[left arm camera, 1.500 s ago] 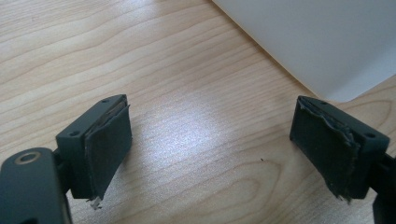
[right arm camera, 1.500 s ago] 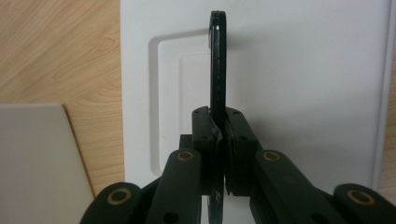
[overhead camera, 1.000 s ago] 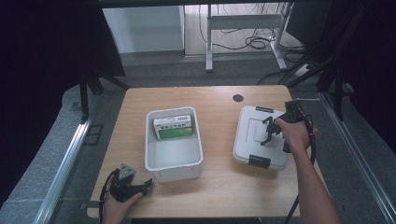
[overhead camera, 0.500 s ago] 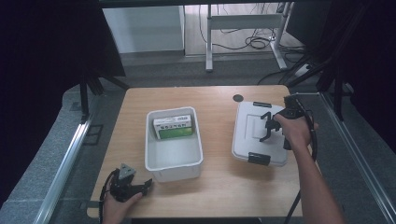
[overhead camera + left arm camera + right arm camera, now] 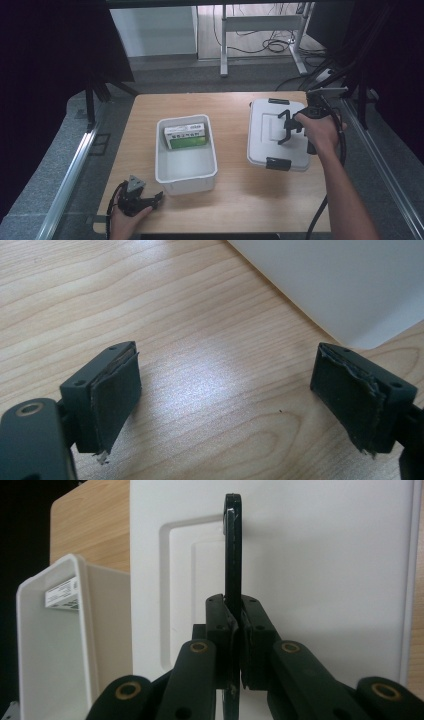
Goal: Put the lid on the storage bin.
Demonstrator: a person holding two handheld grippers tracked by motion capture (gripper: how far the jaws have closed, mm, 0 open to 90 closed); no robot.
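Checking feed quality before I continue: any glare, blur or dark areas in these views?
Left gripper view: a bright glare patch on the light wooden table between the open left tongs, grain sharp. Right gripper view: the black lid handle reads sharp against the white plastic lid, slightly overexposed. High view: surroundings dark, tabletop evenly lit.

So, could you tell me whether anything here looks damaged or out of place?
Yes: on the left tool, both rubber pads are frayed and peeling at their edges. The white lid lies beside the white bin, slightly askew.
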